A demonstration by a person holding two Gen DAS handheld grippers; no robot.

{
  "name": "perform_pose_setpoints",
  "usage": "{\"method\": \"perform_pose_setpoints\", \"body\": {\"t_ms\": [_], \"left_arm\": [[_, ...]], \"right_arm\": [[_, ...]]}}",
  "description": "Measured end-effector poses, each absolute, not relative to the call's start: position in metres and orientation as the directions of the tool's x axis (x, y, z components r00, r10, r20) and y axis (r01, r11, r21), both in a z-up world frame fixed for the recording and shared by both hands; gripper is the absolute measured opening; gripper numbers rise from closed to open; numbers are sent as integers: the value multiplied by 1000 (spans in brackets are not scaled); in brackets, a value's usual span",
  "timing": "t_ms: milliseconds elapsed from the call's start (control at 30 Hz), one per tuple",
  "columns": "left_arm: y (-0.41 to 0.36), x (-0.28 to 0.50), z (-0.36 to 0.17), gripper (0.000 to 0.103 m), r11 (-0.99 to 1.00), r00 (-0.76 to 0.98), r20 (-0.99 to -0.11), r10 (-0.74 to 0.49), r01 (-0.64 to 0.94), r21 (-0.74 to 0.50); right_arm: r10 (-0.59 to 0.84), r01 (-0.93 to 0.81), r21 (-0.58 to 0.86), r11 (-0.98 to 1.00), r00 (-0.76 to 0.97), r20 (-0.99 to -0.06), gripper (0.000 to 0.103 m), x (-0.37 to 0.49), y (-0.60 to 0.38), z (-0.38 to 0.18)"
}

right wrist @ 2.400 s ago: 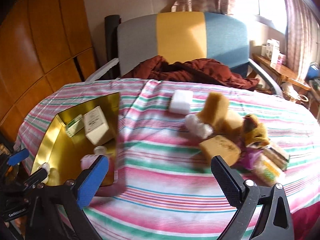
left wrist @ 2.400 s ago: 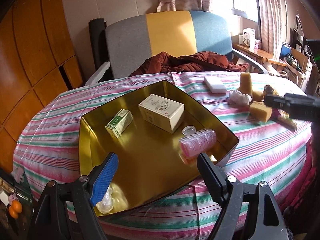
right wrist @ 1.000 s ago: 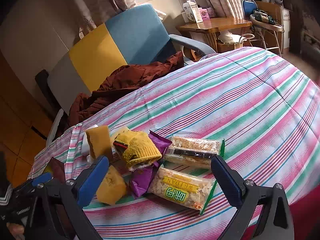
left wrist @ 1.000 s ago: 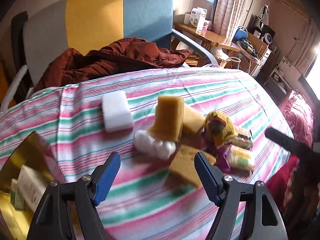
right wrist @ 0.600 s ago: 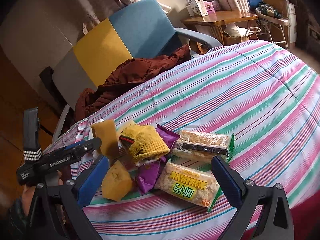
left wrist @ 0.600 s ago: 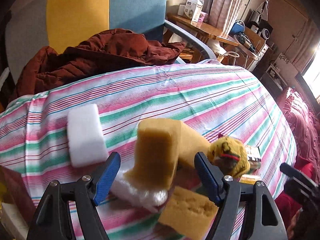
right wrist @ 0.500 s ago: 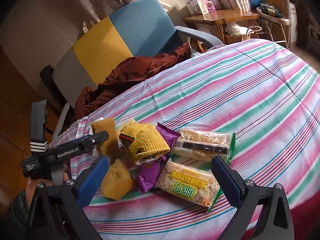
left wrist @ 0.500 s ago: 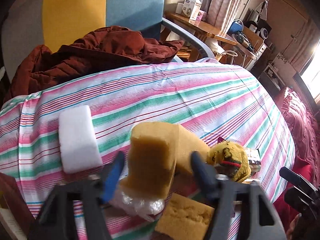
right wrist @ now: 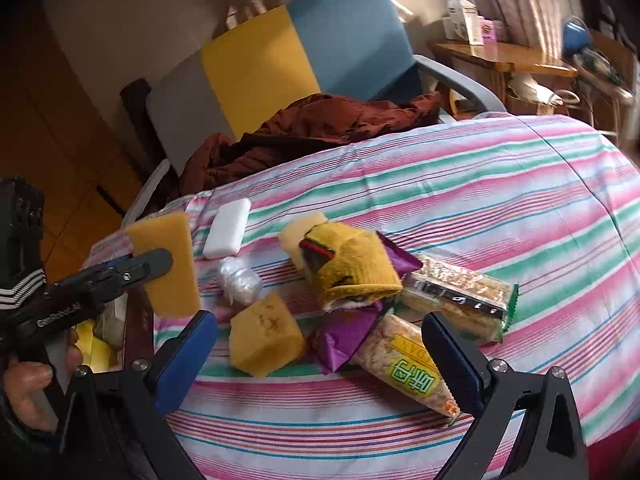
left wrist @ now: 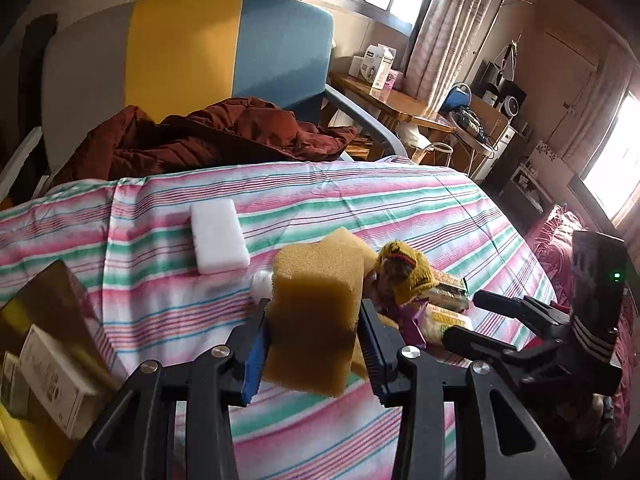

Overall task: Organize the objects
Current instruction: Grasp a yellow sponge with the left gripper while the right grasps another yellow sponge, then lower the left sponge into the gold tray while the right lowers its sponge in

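Observation:
My left gripper [left wrist: 312, 344] is shut on a tall yellow sponge [left wrist: 316, 312] and holds it above the striped tablecloth; the same sponge [right wrist: 166, 264] shows at the left of the right wrist view. My right gripper [right wrist: 320, 348] is open and empty over a pile: a second yellow sponge [right wrist: 264, 334], a purple wrapper [right wrist: 344, 332], a snack packet [right wrist: 408, 368], another cracker packet [right wrist: 460, 296] and a yellow knit glove [right wrist: 352, 268]. A white foam block [left wrist: 218, 236] and a clear plastic wad [right wrist: 240, 280] lie nearby.
A gold tray [left wrist: 48, 312] holding a cream box [left wrist: 52, 380] sits at the table's left edge. A chair [left wrist: 184, 52] with a brown jacket [left wrist: 208, 140] stands behind the table. A wooden side table [right wrist: 500, 56] stands at the back right.
My left gripper has shut on the tall yellow sponge and lifted it off the cloth. My right gripper has come lower and closer to the snack pile.

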State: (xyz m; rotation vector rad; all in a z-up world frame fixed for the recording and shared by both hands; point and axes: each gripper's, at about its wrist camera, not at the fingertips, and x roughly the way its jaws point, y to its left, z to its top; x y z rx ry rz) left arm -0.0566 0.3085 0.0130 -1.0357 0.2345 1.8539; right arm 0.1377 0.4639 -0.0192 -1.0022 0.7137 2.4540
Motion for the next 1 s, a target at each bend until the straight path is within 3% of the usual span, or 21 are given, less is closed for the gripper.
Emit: {"method": "perform_pose_setpoints", "body": {"t_ms": [200,400,467,533,767,1000], "left_arm": [[240,-47,22,42,-557,-200,-726,659,-778,-291],[181,-48,19,42,-620,-240,-723,648,-718,-317],[165,-50,17,42,-639,-253,-721,645,-695,-328],[149,-53,16,42,-663,-273,-718,641,-668,-338],[91,-63,14,42,-749,-363,-717,595,-575,-330],[26,-82,4,42,-829,-450,-721,527,-457,-320]], "right_arm": [[124,-382,148,-912,-602,-789,101,102,422,-33],[145,-291,1,-957,-478,-866,88,62,409,-60],[163,-295,-29,-955,-439,-884,82,51,412,-72],[156,-295,-30,-955,-414,-897,59,47,415,-82],[163,-303,-20,-953,-455,-876,58,59,407,-73],[148,-343,75,-936,-578,-802,58,87,391,-28]]}}
